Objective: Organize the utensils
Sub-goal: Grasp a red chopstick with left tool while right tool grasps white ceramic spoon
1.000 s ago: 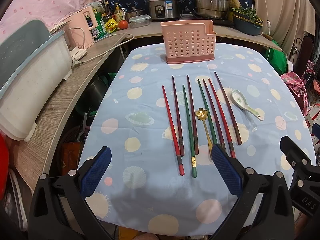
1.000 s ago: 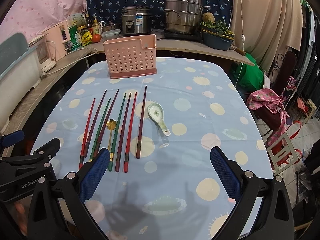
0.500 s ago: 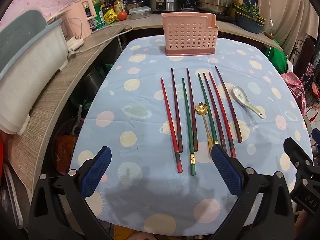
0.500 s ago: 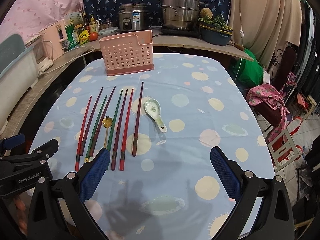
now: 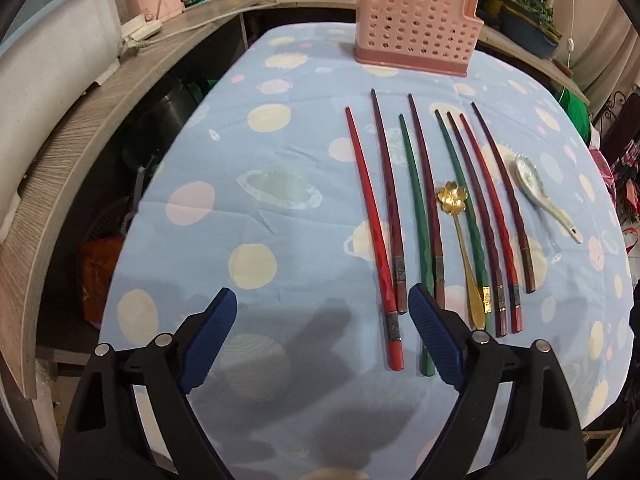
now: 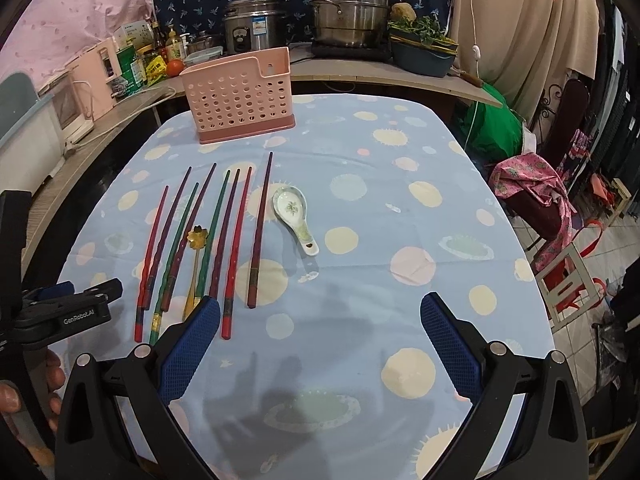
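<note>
Left gripper [image 5: 320, 336] dropped closer to the chopsticks [image 5: 436, 208], fingers wide apart, right gripper [image 6: 320, 344] too. I'd pinch one chopstick near its fat end, then carry it to the pink basket [image 5: 416, 36].

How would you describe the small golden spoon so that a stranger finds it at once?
Start at the pink basket on the blue tablecloth; before it lies a row of chopsticks. Within the row lies the golden spoon, the only metal piece, with a flower-shaped bowl.

Two low, forward-facing wrist views over the table's near edge, both sharing the chopsticks [image 5: 420, 216] [image 6: 224, 232] and pink basket [image 5: 416, 36] [image 6: 240, 96]
</note>
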The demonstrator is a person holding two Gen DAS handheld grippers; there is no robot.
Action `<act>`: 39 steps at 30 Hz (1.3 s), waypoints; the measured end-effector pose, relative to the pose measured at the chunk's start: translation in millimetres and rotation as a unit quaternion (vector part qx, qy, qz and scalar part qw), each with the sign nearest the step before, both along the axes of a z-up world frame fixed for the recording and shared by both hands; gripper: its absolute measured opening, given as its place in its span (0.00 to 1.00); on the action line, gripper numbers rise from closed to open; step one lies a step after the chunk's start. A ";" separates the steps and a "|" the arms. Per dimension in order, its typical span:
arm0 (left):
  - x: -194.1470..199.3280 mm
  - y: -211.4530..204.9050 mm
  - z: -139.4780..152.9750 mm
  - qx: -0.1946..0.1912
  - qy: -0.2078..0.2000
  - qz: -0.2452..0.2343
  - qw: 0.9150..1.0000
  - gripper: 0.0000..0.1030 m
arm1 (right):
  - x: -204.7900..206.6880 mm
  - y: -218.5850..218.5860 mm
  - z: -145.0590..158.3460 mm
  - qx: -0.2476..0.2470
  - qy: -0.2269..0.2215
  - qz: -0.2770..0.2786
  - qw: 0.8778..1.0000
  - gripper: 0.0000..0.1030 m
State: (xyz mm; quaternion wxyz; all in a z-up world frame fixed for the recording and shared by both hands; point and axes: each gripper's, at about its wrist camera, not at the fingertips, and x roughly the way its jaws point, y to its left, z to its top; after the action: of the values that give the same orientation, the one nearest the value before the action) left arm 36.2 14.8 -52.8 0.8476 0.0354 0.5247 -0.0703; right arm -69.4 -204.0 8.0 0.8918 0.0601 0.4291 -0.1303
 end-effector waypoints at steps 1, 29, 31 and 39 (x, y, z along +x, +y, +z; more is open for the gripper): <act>-0.4 -1.7 -2.5 0.000 0.004 -0.004 1.000 0.80 | 0.3 -0.1 -0.5 -0.001 0.001 0.000 1.000 0.93; 7.9 10.9 -26.0 -0.009 0.030 -0.009 0.999 0.08 | 76.4 -28.3 -32.7 0.063 0.007 0.035 0.997 0.56; 10.2 10.5 -26.0 -0.004 0.027 -0.006 1.000 0.07 | 90.3 -36.2 -42.4 0.086 0.015 0.034 0.996 0.47; 15.6 12.8 -26.8 -0.004 0.026 0.002 1.000 0.07 | 109.2 -49.1 -73.1 0.136 0.046 0.036 0.989 0.22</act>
State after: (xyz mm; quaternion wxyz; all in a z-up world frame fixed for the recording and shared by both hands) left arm 51.8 27.6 -79.5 0.8338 0.0291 0.5466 -0.0720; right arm 39.8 -253.1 -65.1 0.8588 0.1594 0.4852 -0.0410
